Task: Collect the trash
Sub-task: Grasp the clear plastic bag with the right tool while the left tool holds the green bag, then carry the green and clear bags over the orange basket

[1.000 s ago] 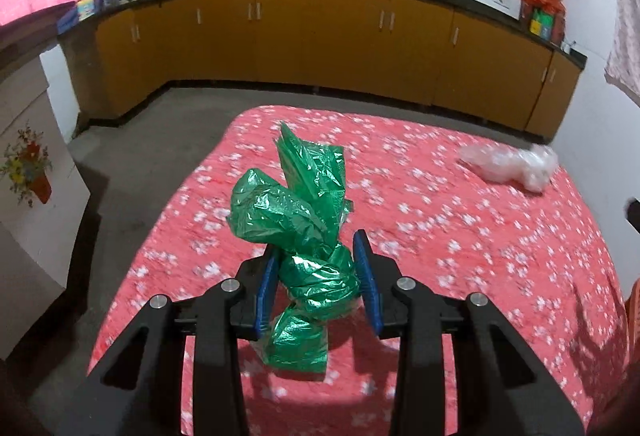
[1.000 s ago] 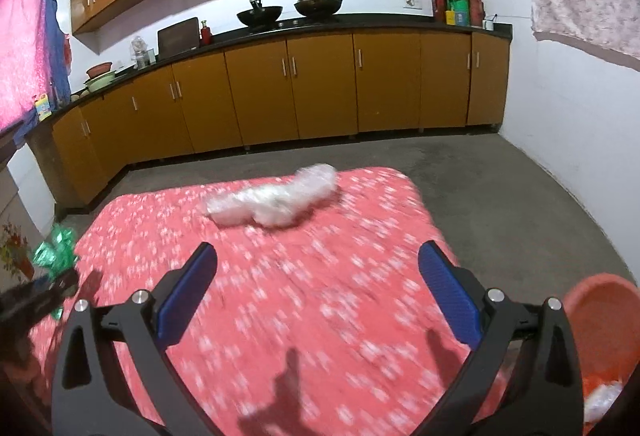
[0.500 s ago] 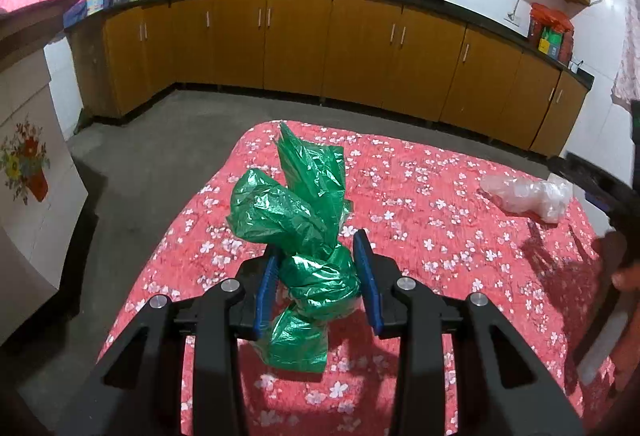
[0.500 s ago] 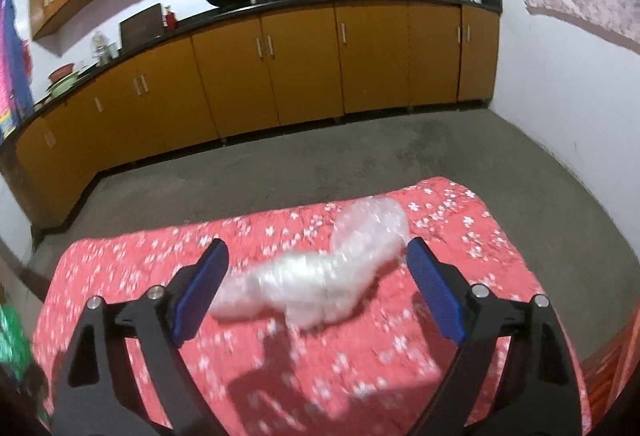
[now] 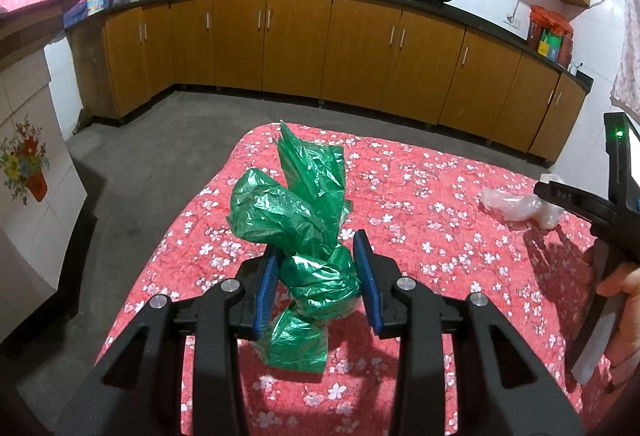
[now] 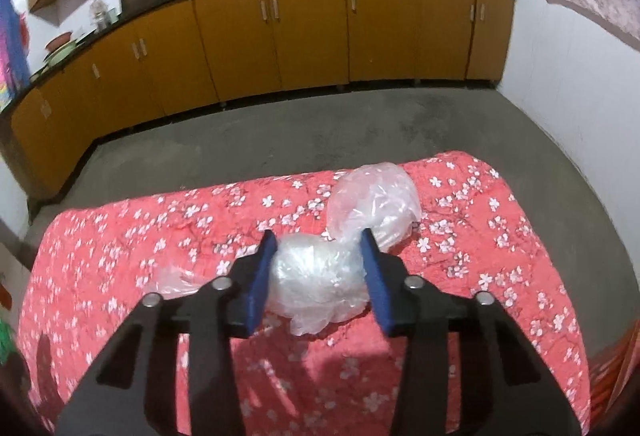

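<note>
Two downward-tilted tools, both bag-laden

The table cover is red, strewn with small white and pale pink blossoms, and on it the crumpled bag is glossy emerald green while the other bag is clear with a milky white sheen. Both the left gripper and the right gripper are black with blue pads and silver screw heads. Behind them the cabinets are orange-brown under a black countertop, the floor is grey, and the walls are white.
</note>
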The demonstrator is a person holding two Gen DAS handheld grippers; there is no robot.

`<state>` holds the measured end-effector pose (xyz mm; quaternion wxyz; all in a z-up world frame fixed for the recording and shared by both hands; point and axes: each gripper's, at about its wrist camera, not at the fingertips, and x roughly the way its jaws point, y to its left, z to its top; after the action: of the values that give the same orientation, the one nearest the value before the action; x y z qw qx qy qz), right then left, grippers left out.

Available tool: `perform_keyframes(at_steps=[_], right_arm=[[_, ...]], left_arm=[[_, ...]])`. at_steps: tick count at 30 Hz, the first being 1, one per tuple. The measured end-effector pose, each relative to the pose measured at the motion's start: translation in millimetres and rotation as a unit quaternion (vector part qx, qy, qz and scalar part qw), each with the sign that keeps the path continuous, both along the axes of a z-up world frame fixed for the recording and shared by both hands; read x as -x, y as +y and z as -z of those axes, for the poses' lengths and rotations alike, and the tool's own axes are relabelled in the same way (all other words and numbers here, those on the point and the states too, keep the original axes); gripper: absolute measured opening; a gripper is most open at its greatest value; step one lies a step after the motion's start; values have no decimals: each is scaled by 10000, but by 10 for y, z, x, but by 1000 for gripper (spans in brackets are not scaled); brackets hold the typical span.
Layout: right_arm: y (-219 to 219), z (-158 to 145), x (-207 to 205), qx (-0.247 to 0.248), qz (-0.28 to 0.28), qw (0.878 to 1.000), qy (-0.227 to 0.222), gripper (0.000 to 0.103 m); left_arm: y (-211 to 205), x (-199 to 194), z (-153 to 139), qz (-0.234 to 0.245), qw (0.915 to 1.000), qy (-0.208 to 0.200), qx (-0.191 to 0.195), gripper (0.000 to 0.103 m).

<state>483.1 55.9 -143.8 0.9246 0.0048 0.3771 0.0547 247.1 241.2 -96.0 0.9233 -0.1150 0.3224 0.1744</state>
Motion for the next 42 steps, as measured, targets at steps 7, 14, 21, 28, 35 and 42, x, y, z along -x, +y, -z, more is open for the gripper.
perform_keyframes(at_steps=[7, 14, 21, 28, 35, 42], right_arm=[[-54, -36, 403, 315, -324, 9989, -152, 35], [-368, -228, 976, 392, -362, 9983, -254, 34], [-816, -542, 1780, 335, -328, 9979, -446, 34], [-1124, -777, 2461, 503, -344, 9957, -699, 35], [-1552, -1049, 2843, 553, -73, 9942, -920, 35], [-2056, -1178, 3096, 601, 396, 9920, -1039, 35]], left_arm=[[-159, 69, -57, 90, 9999, 76, -51, 37], [-476, 202, -248, 364, 9992, 41, -133, 37], [-931, 443, -515, 812, 9965, -116, -155, 37], [-1331, 665, -703, 1189, 9925, -233, -144, 37], [-1770, 757, -817, 1653, 9856, -313, -158, 37], [-2241, 774, -824, 2184, 9752, -348, -118, 37]])
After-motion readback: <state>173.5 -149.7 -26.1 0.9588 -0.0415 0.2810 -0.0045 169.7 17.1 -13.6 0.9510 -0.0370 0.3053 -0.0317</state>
